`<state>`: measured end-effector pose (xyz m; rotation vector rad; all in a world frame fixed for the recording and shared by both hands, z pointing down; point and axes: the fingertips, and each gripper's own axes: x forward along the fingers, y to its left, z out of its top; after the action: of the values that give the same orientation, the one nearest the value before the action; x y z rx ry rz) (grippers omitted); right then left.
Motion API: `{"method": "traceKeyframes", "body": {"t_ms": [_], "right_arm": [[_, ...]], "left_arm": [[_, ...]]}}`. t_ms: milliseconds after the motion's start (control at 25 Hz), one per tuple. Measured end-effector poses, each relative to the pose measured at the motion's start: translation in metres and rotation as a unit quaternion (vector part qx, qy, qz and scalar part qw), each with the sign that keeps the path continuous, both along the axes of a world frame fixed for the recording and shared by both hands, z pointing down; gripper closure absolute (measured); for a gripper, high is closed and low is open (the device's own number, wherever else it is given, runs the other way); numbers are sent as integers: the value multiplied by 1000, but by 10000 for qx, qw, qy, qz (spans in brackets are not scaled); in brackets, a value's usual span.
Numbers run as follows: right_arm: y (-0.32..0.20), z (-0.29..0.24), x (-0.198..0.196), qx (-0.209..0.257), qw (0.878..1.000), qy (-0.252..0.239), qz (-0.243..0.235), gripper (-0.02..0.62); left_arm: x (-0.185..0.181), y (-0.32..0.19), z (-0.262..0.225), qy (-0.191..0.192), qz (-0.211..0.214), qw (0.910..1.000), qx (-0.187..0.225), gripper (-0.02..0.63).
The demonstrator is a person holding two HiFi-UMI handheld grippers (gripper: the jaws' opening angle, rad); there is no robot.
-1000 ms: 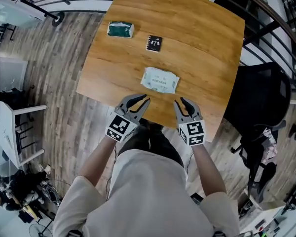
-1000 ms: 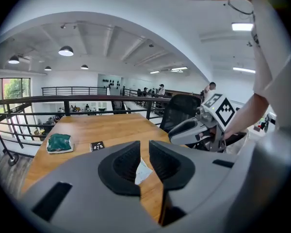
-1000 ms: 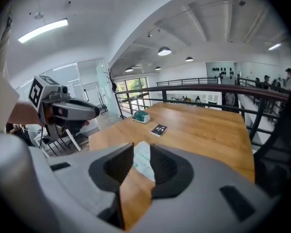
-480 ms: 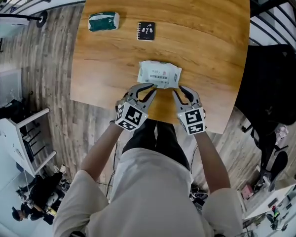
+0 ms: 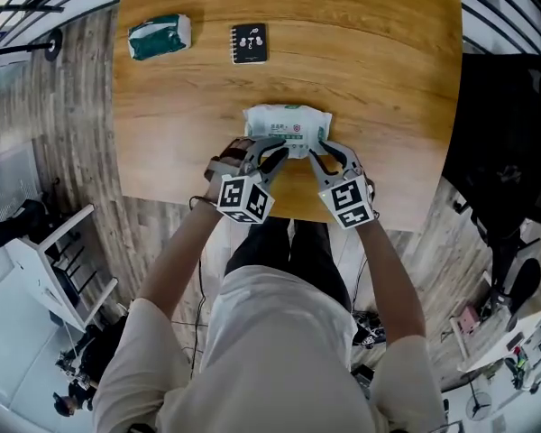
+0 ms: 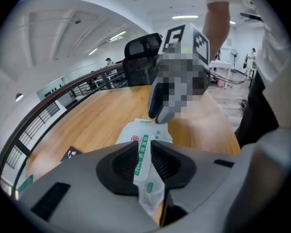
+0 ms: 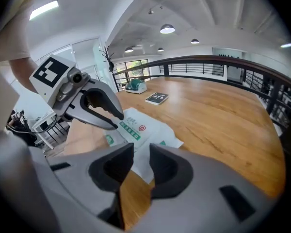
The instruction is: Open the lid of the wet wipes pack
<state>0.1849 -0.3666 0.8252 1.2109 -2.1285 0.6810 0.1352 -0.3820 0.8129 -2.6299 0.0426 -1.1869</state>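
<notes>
The white wet wipes pack (image 5: 287,124) with green print lies flat near the front edge of the wooden table (image 5: 388,70). My left gripper (image 5: 269,148) is at the pack's near left side. In the left gripper view the pack's end (image 6: 146,178) fills the narrow gap between the jaws, so this gripper (image 6: 144,152) is shut on it. My right gripper (image 5: 328,154) is at the pack's near right corner. In the right gripper view its jaws (image 7: 141,161) stand slightly apart with bare wood between them, and the pack (image 7: 141,130) lies just beyond them.
A green packet (image 5: 160,36) and a small black notebook (image 5: 249,43) lie at the table's far left. A black chair (image 5: 509,142) stands to the right of the table. The person's legs are close against the table's front edge.
Both grippers moved forward from the table's front edge onto the pack. The left one now has the pack's near end between its jaws.
</notes>
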Motion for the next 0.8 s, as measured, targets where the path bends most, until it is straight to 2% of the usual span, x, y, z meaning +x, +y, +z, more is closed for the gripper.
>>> {"method": "traceKeyframes", "body": {"t_ms": [240, 360, 680, 800], "right_arm": [[1, 18, -1, -145, 9997, -179, 120, 504], [1, 24, -1, -166, 9997, -136, 111, 503], [-1, 28, 0, -264, 9996, -49, 82, 503], [0, 29, -1, -234, 9997, 30, 6, 505]], "left_arm": [[5, 5, 20, -278, 707, 9964, 364, 529], [6, 7, 32, -396, 922, 9936, 515, 523], [7, 5, 32, -341, 891, 9938, 569, 533], [9, 5, 21, -311, 917, 9936, 583, 518]]}}
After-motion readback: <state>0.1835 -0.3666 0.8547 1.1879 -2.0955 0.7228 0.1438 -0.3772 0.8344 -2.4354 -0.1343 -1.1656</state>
